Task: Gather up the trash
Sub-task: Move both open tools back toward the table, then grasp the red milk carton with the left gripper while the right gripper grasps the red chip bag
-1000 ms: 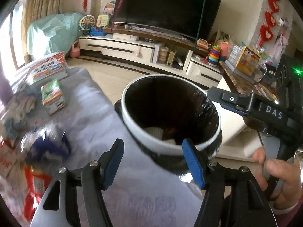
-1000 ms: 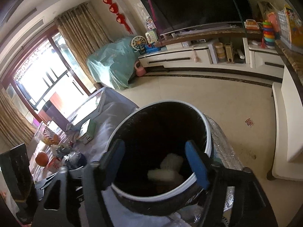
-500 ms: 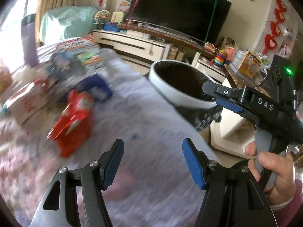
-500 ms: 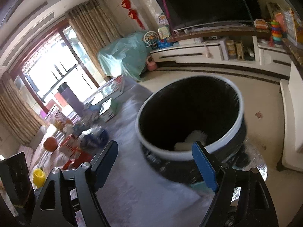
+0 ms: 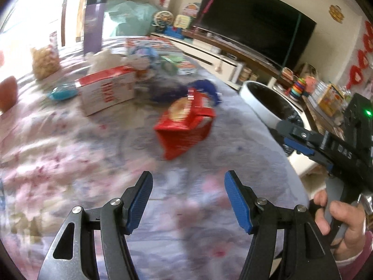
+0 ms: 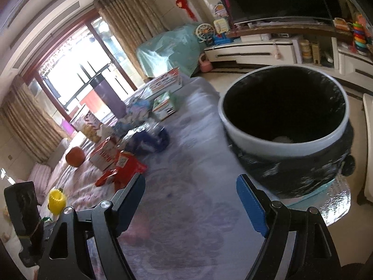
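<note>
Trash bin (image 5: 268,100), left wrist view: it has shifted from centre frame to the right edge; the red snack bag (image 5: 186,126) on the floral cloth (image 5: 70,163) is now ahead, probably the next pickup. Left gripper (image 5: 187,200) is part open, empty. Right gripper (image 5: 293,140) reads "DAS". A red-lettered white box (image 5: 107,91) is illegible

Right wrist view: bin (image 6: 286,144) upper right, white scrap inside; jaws wide, empty

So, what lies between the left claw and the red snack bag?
Only bare floral tablecloth, seen from the left wrist, between left claw and red snack bag.
</note>
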`<state>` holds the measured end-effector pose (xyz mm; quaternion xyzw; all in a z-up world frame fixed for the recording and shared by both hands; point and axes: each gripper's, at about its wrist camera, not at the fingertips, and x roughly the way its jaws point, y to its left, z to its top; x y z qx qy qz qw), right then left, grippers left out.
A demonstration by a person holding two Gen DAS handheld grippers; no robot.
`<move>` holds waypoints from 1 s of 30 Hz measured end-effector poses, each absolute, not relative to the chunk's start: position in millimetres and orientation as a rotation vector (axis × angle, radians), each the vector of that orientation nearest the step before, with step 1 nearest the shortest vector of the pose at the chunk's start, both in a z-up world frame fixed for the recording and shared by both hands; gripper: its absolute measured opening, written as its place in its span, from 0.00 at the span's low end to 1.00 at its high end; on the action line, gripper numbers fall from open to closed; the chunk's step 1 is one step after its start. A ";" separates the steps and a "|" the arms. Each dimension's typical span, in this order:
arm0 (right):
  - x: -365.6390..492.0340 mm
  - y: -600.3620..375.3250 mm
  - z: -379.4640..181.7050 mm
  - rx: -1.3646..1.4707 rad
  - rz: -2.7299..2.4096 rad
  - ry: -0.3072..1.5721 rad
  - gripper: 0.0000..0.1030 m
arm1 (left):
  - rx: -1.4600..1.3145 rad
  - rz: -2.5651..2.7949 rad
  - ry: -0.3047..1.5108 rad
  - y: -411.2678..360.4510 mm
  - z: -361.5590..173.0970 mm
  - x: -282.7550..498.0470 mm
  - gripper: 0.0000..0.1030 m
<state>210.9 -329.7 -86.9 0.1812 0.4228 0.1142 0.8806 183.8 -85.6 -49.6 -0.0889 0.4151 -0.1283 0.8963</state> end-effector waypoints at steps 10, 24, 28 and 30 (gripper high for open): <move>209.3 -286.0 -93.1 0.363 0.309 0.910 0.80 | -0.213 -0.161 0.857 -42.6 -48.5 189.1 0.62; 226.0 -240.1 -92.3 0.357 0.402 0.924 0.80 | -0.151 -0.134 0.855 -8.0 -54.5 236.0 0.62; 233.6 -232.3 -97.1 0.361 0.407 0.936 0.80 | -0.112 -0.149 0.847 -2.4 -55.8 256.7 0.62; 238.7 -229.3 -101.1 0.367 0.404 0.946 0.80 | -0.096 -0.152 0.847 0.3 -57.8 267.4 0.63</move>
